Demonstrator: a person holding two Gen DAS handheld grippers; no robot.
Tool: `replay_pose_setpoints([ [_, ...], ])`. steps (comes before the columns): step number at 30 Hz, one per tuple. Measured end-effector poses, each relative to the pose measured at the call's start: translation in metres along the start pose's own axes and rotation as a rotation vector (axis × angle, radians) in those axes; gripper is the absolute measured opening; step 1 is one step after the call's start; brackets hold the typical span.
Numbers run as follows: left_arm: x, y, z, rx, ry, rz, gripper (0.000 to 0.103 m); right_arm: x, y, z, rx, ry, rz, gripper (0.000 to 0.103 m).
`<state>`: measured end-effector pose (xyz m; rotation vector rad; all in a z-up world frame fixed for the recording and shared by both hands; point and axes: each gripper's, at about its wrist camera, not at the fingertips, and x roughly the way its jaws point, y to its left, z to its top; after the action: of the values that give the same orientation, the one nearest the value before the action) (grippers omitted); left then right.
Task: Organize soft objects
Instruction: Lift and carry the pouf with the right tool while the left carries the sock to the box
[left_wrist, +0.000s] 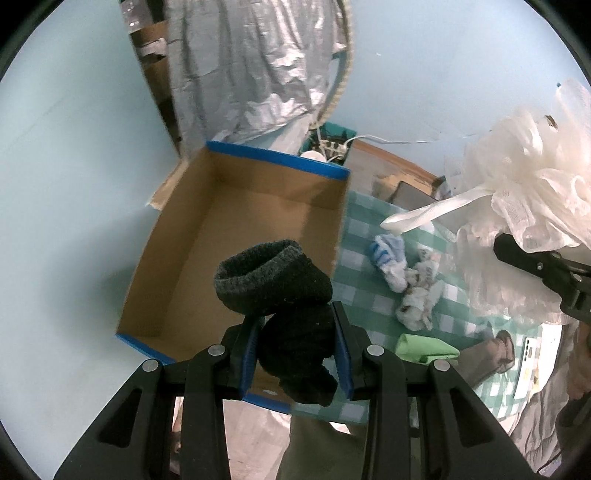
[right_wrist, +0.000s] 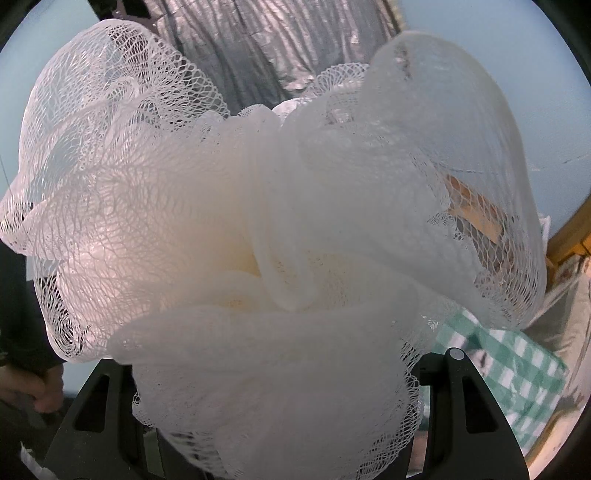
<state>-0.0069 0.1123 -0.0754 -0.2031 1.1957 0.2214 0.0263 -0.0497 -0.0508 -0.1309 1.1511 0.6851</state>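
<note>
so box (left_wrist: 236, 236) empty; my left gripper (left_wrist: 295, 350) clamps black sock (left_wrist: 291, 317) above its near edge, right gripper (left_wrist: 532, 258) grasps white mesh sponge (right_wrist: 277, 240); small socks (left_wrist: 402, 280), green cloth (left_wrist: 428, 349) wait mid-tablecloth (left_wrist: 358, 236).

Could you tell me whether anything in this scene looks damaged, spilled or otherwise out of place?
Nothing looks damaged or spilled. Only loose items still lie on the checked cloth beside the empty cardboard box: two crumpled patterned socks and a folded green cloth, not yet sorted.
</note>
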Motion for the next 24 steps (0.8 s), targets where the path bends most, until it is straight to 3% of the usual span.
replay_pose_setpoints([
  [9,0.011,0.04,0.006,-0.048,0.003,0.039,0.036,0.054,-0.013,0.023,-0.054,0.038,0.051,0.058],
  [24,0.048,0.096,0.034,-0.099,0.024,0.069,0.036,0.164,-0.024,0.105,-0.098,0.113,0.1,0.058],
])
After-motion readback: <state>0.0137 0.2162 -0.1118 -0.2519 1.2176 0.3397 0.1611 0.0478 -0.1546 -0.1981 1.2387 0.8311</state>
